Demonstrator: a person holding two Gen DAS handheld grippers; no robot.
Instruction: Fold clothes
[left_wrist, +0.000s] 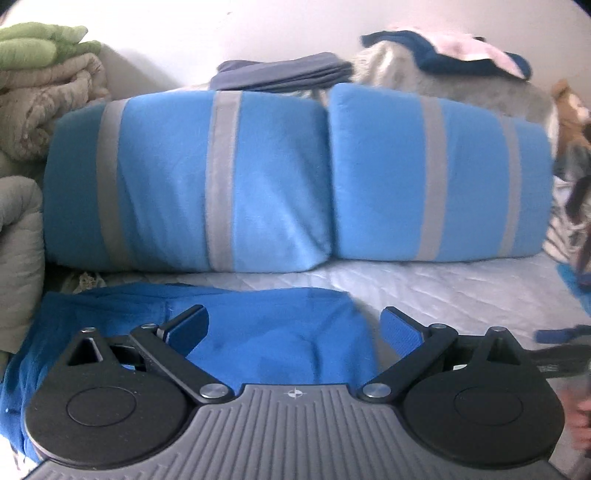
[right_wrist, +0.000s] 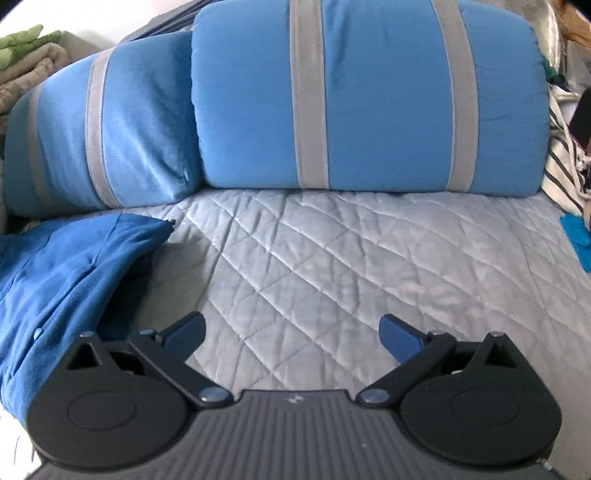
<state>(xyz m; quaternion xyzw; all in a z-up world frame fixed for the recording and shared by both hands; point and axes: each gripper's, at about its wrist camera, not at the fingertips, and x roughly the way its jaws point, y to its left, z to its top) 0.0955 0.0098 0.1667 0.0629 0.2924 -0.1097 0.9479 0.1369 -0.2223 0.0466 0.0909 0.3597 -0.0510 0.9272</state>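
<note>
Lying crumpled, long axis unclear, the blue garment (left_wrist: 258, 332) sits under the spread left claw (left_wrist: 294, 325); right claw (right_wrist: 293, 330) spread too.

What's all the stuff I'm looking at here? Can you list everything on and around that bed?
Blue garment: one, royal blue, crumpled on the bedspread, right in front of the left gripper.
Quilted bedspread: one, pale grey-blue, covering the bed.
Striped pillows: two, light blue with grey bands, side by side behind the garment.
Folded cloth: one stack, slate blue, behind the pillows.
Beige blanket: one, bundled, far left.
Green plush thing: one, on top of the beige blanket.
Striped fabric: one, white with dark stripes, far right.
Left gripper: one, black with blue pads, open above the garment.
Right gripper: one, same build, open above bare bedspread.
</note>
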